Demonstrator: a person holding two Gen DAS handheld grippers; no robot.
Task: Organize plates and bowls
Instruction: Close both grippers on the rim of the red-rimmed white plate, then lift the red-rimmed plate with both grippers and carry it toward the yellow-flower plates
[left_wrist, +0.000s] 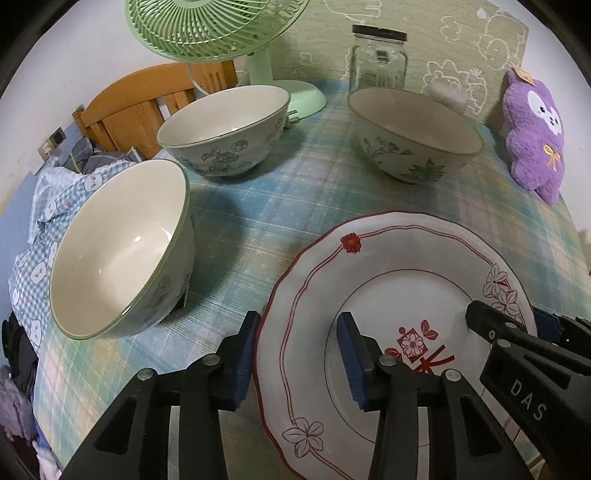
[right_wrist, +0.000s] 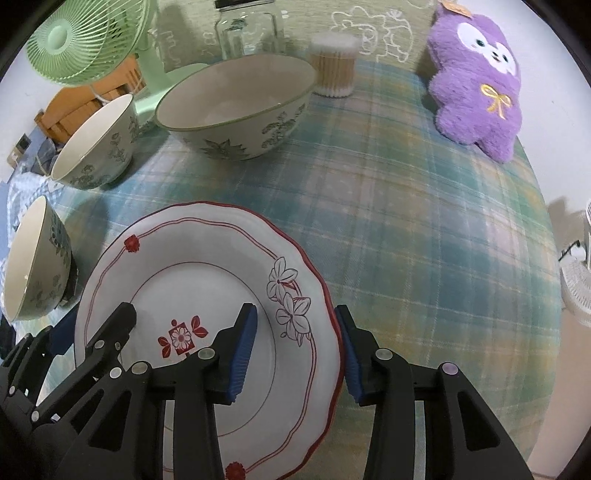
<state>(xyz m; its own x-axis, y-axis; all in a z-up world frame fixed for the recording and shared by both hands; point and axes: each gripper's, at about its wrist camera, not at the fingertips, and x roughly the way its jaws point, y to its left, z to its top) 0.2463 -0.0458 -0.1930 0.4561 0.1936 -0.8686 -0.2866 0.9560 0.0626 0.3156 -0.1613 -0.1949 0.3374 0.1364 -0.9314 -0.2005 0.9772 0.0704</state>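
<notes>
A glazed white plate (left_wrist: 399, 295) with scalloped red rim lies near on the plaid-clothed tabletop (right_wrist: 406, 206). The left hand-held gripper (left_wrist: 297, 360) stands apart, straddling the plate's left rim; the right hand-held gripper (right_wrist: 297, 356) stands apart astride its right rim. Three round floral bowls (left_wrist: 122, 251) (left_wrist: 225, 129) (left_wrist: 413, 136) sit left and far. Only the right view shows the cotton-swab tub (right_wrist: 334, 64) clearly. A fan (left_wrist: 218, 29), jar (left_wrist: 378, 59) and fuzzy purple plush (right_wrist: 476, 81) stand far.

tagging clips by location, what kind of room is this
Probably a bedroom at home, with a table set up for the task: a wooden bed headboard and rumpled bedding sit beside the plaid tablecloth, with a purple plush toy on it.
</notes>
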